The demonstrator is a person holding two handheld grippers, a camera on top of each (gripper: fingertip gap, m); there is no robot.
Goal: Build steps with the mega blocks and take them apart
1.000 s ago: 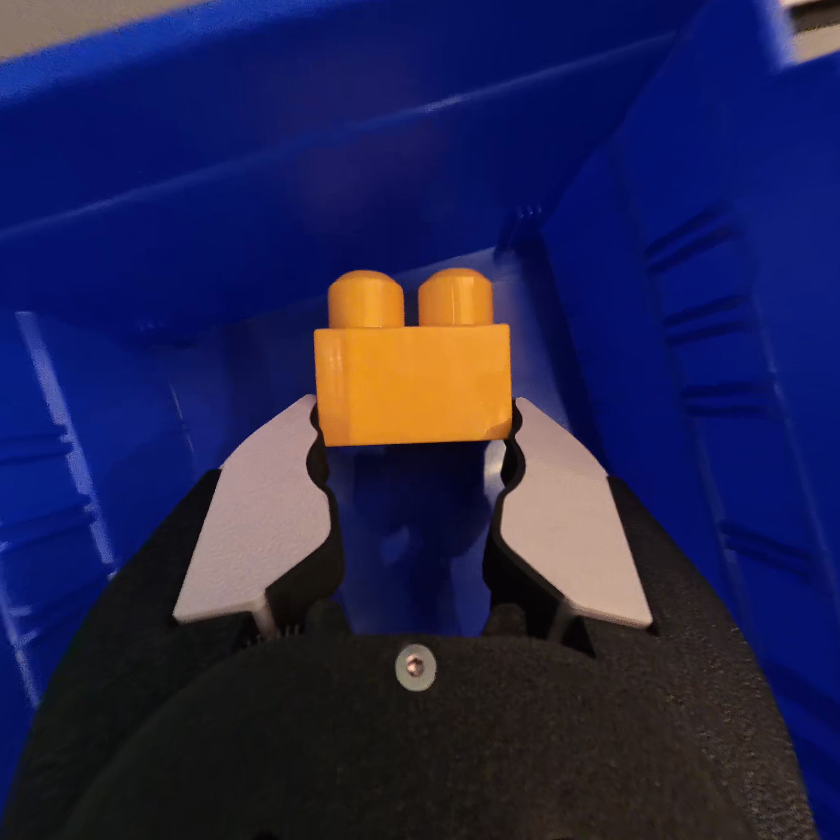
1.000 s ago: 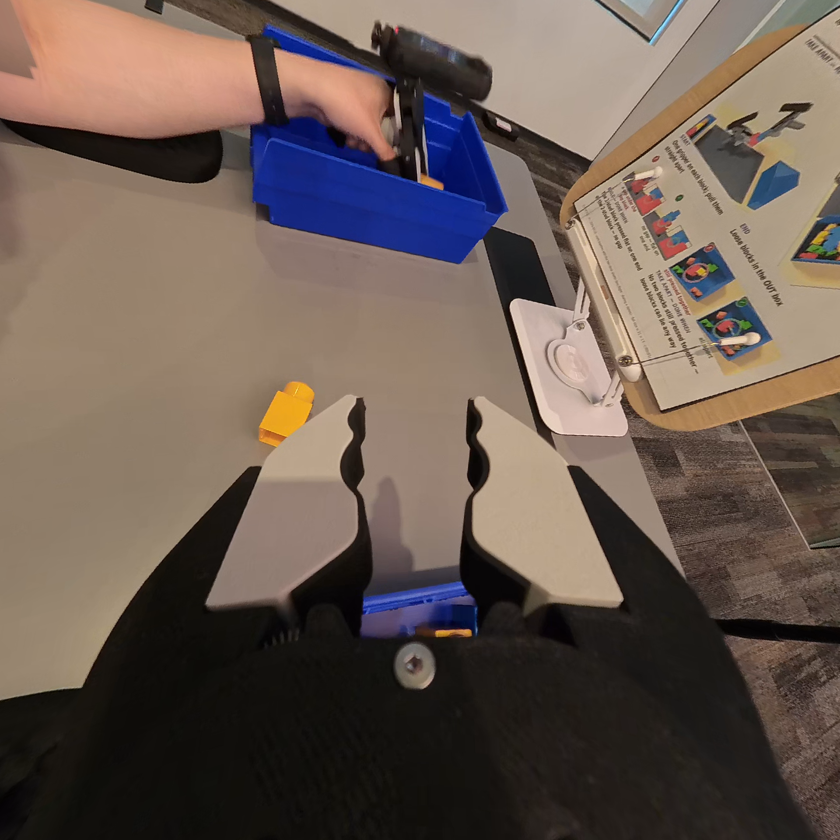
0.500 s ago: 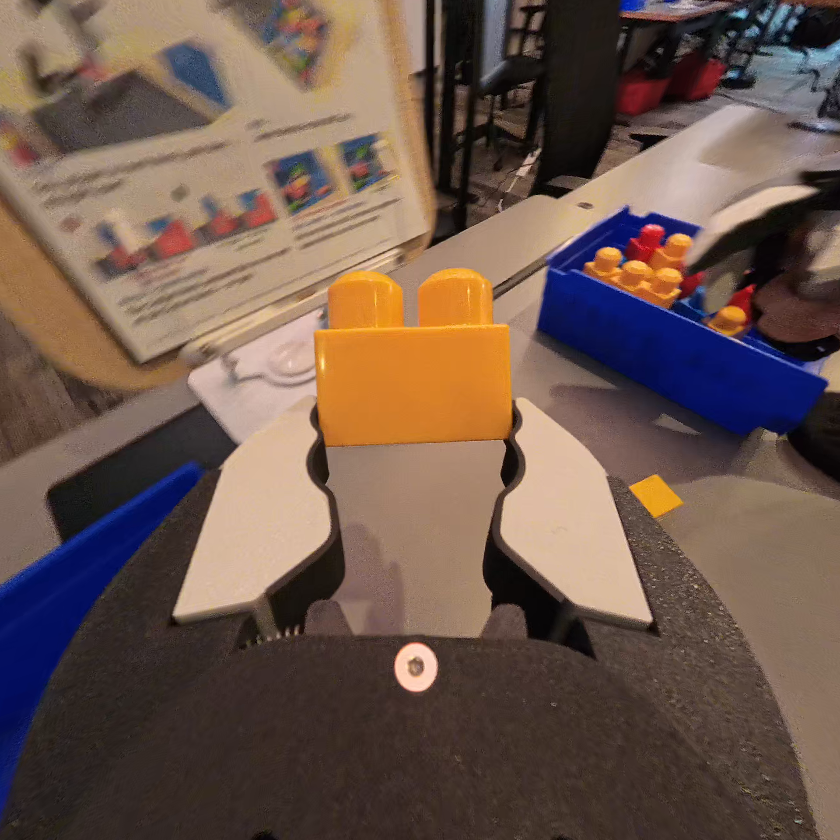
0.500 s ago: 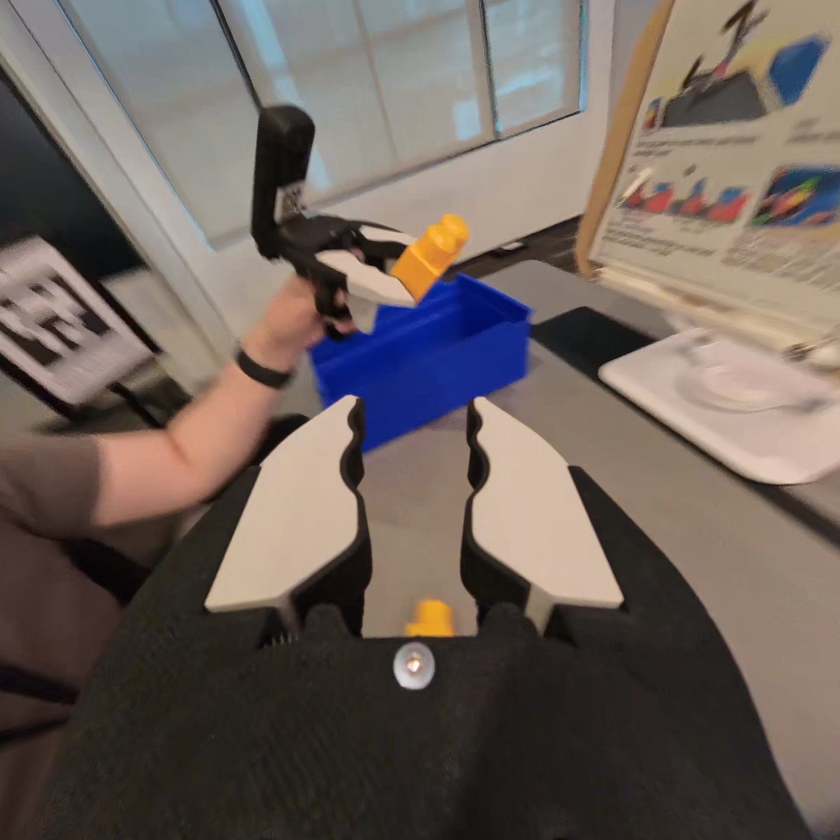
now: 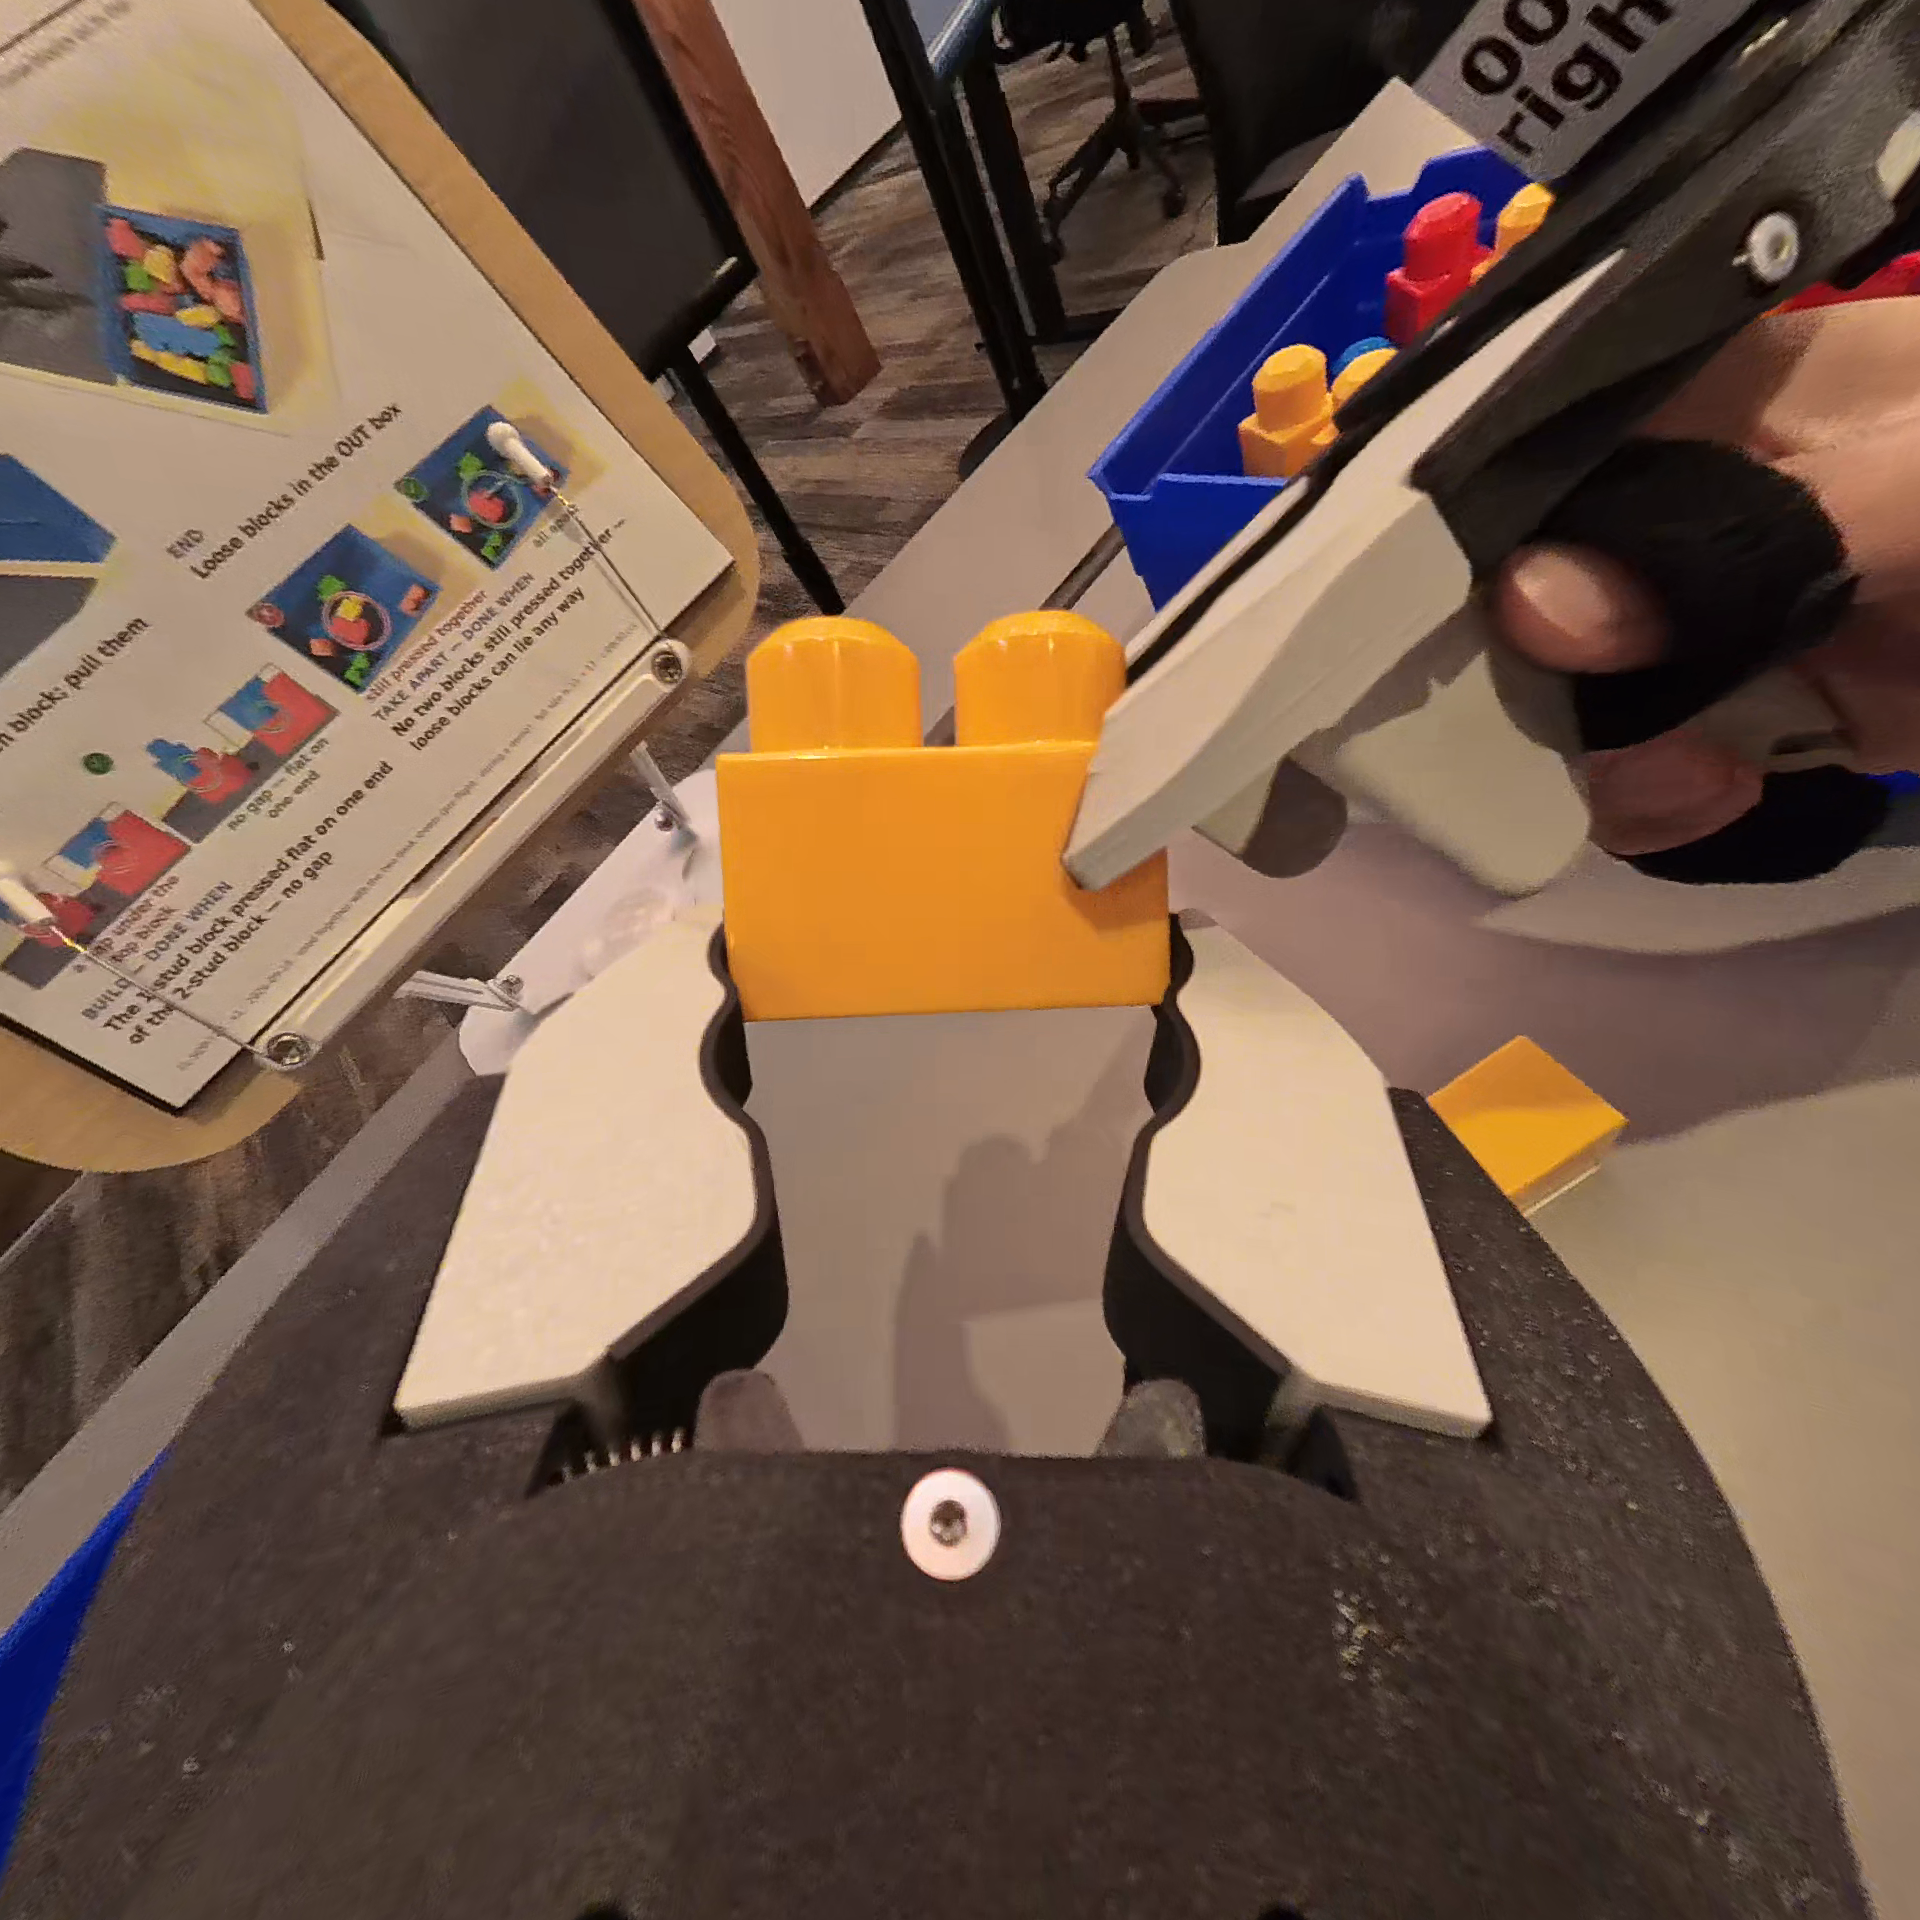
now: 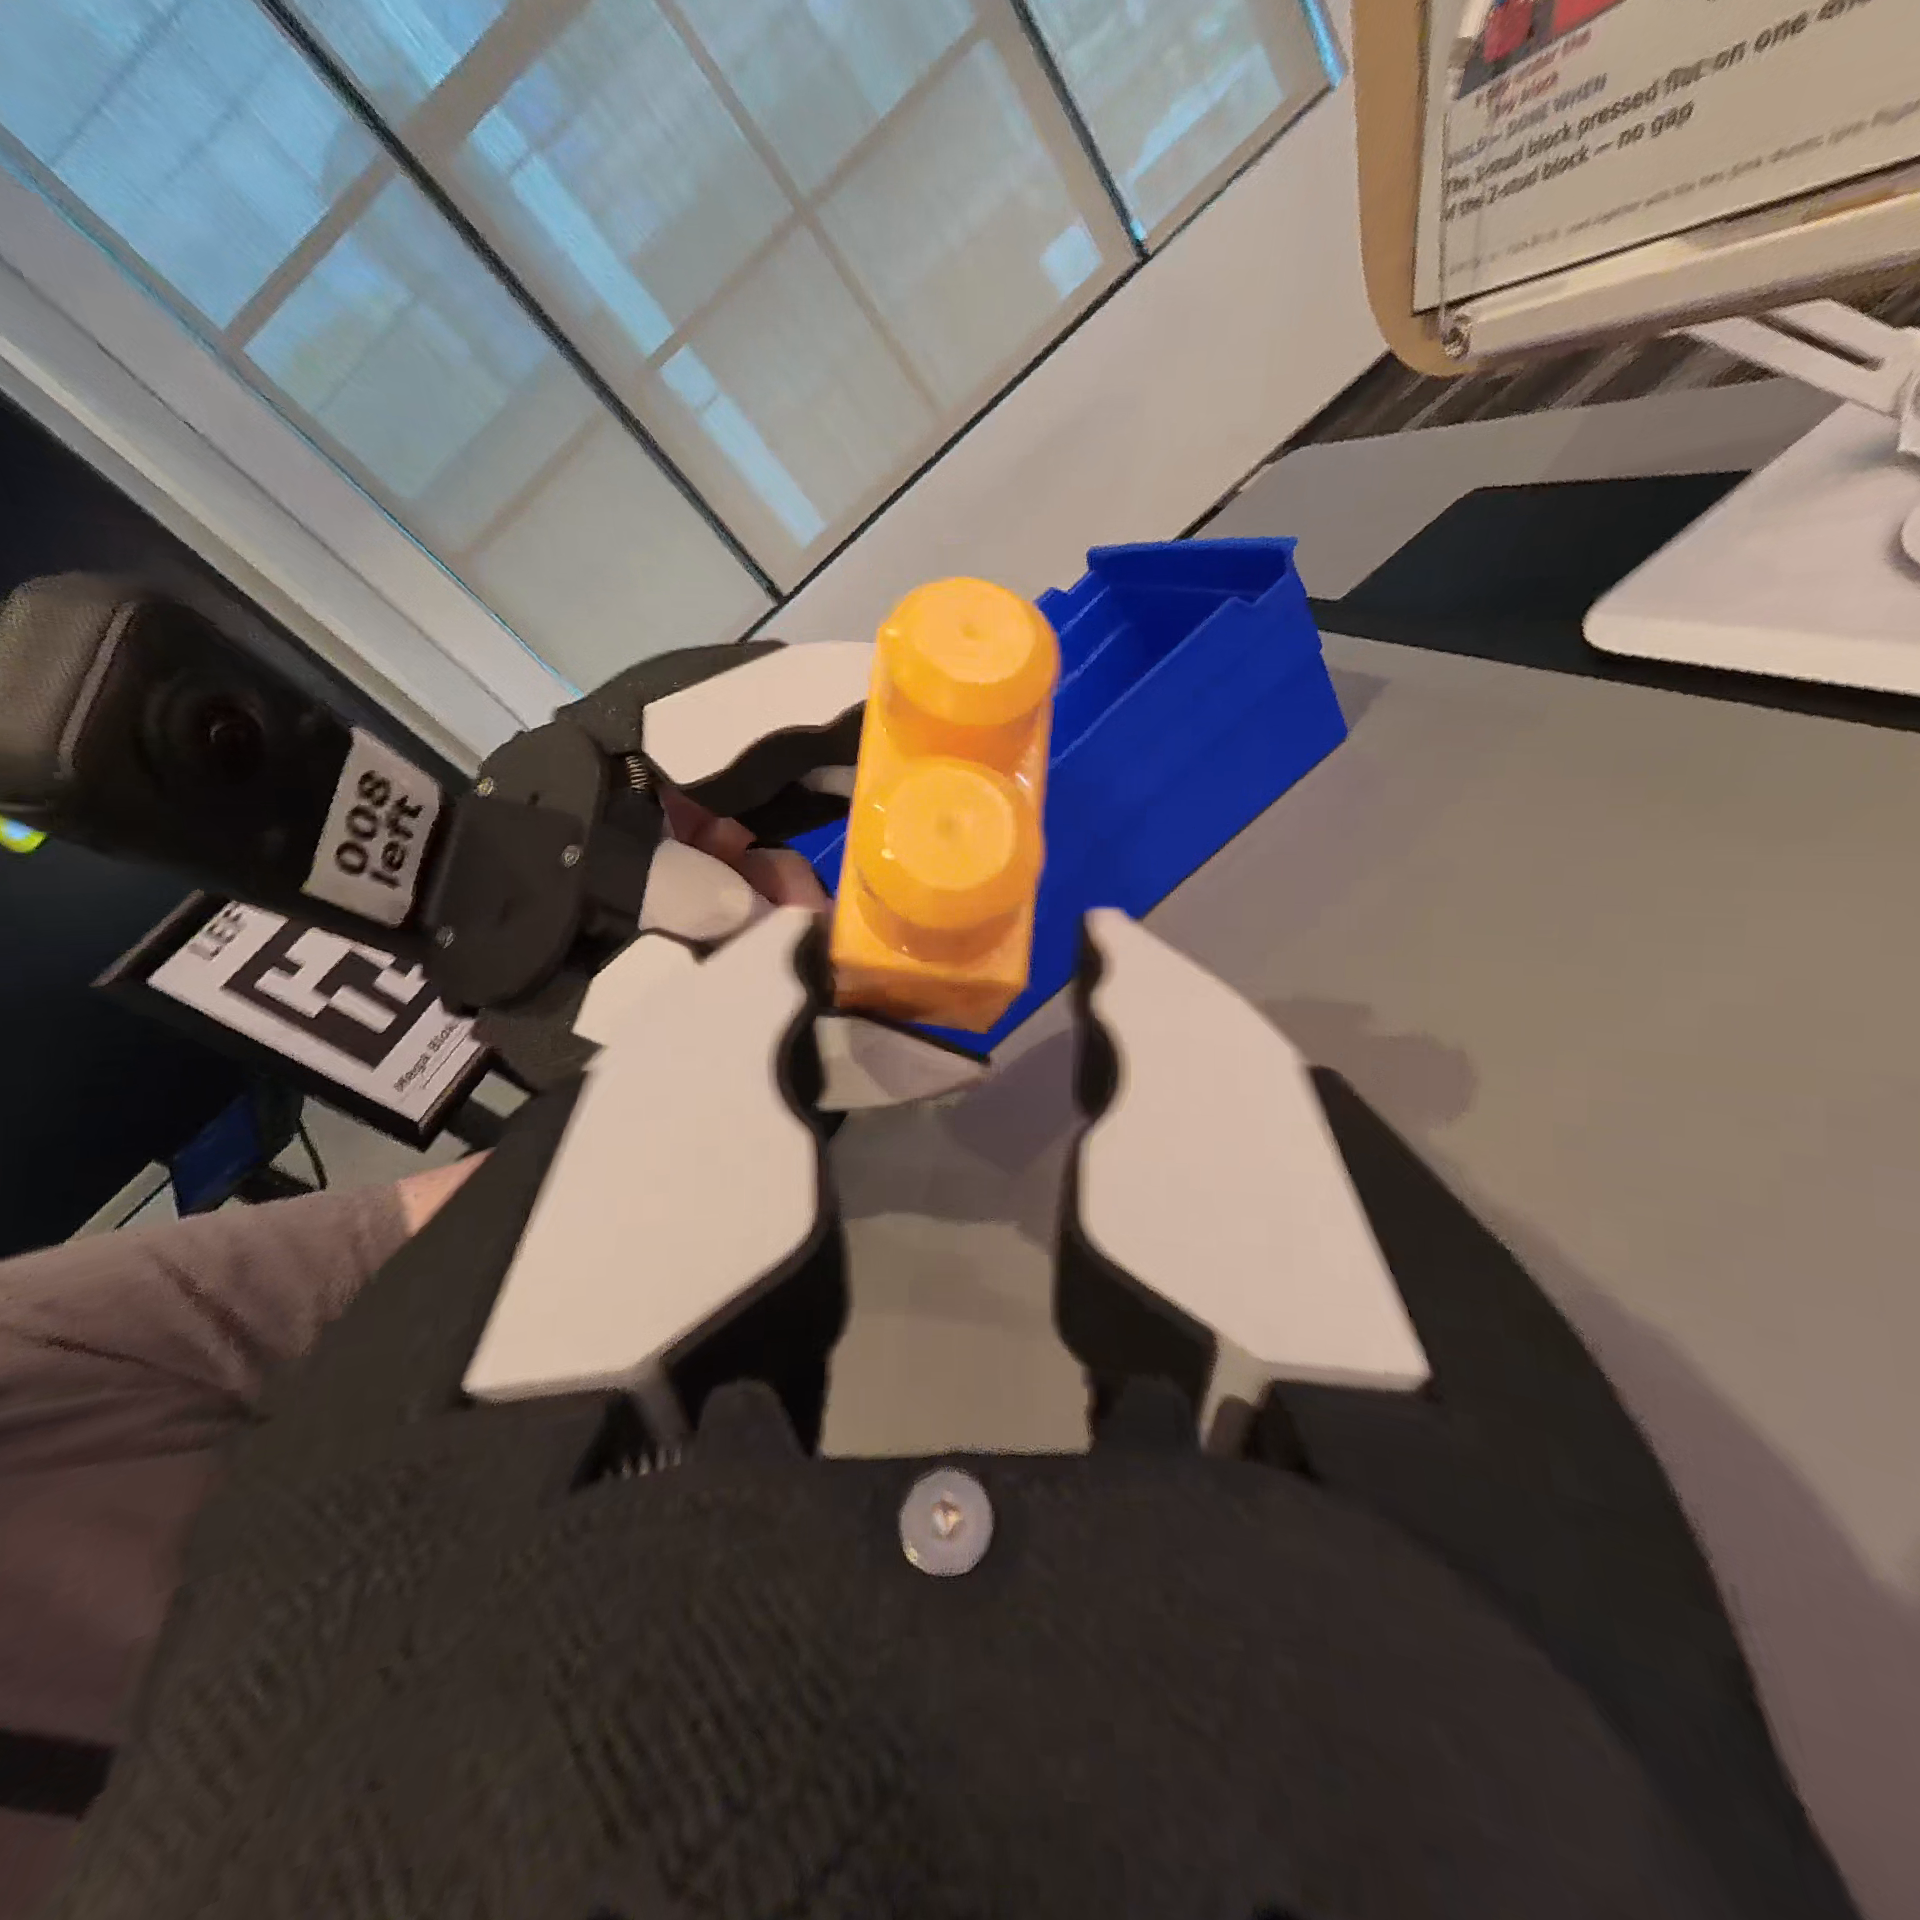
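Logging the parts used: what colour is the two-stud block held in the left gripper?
Orange-yellow two-stud block; clearest in the left wrist view.

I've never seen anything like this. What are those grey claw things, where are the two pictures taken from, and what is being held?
They are hand-held grippers, one in each of a person's hands, each carrying its own camera looking along its fingers. The left gripper clamps an orange two-stud plastic block. The right gripper, open, reaches around that block's end. On the grey table lie a small orange block and a blue plastic bin of coloured blocks. A second blue bin and an illustrated instruction board stand nearby.
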